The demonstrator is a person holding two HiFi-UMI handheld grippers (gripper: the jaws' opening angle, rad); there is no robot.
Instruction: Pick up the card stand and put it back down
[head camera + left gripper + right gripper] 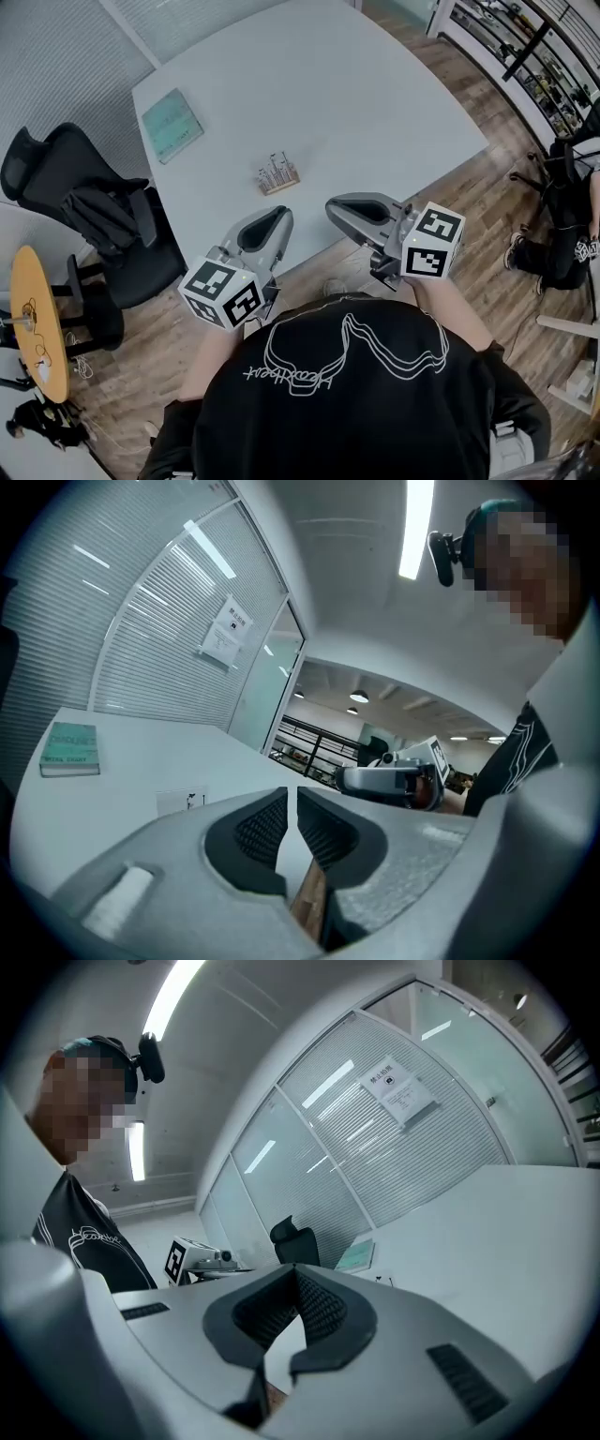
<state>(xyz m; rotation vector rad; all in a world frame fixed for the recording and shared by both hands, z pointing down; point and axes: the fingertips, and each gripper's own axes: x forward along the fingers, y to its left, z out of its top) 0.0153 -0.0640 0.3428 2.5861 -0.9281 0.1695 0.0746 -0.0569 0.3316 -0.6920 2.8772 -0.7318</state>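
One large pale table (375, 94) fills the upper middle of the head view, with a black office chair (84, 202) at its left edge. Below it, near the table's closest edge, the person holds both tools side by side. The left gripper (281, 216) sits lower centre with its jaws pressed together on nothing. The right gripper (334, 208) is just to its right, also closed tight and empty, as its own view confirms. A teal book (172, 124) lies toward the table's upper left corner. Smallest is the card stand (277, 175), a little wooden block with upright cards, resting on the table near the frame's centre, beyond both grippers and clear of them. Neither tool touches it, so no lift is under way. Whether the pick-up is still ahead or already finished cannot be told from these pictures.
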